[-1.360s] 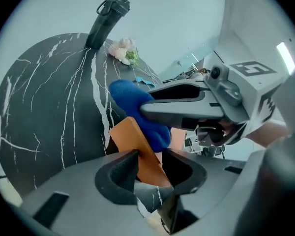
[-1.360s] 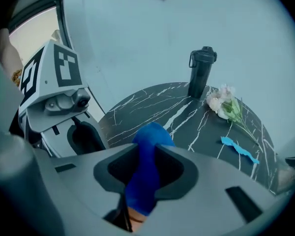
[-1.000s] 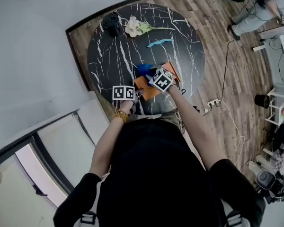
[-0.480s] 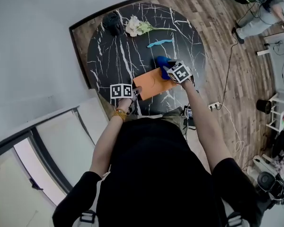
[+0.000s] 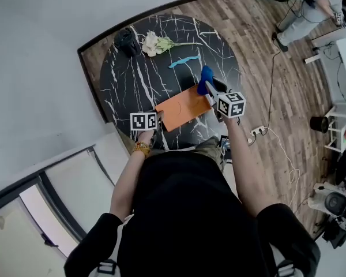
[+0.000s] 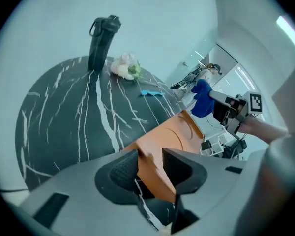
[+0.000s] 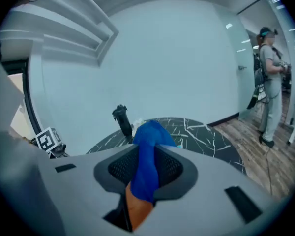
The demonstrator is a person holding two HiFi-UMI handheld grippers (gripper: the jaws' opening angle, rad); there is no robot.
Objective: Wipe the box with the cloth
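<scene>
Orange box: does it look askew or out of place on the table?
Slightly. The orange box lies skewed to the near edge of the table, with one corner clamped in the left gripper. Nothing looks spilled or damaged.

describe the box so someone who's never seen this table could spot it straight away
On the round black marble-look table, look at the edge nearest the person. The flat orange cardboard box is there, one corner pinched in the left gripper. It is the only orange thing: the blue cloth, pale flower, black bottle and thin turquoise strip are all smaller.
</scene>
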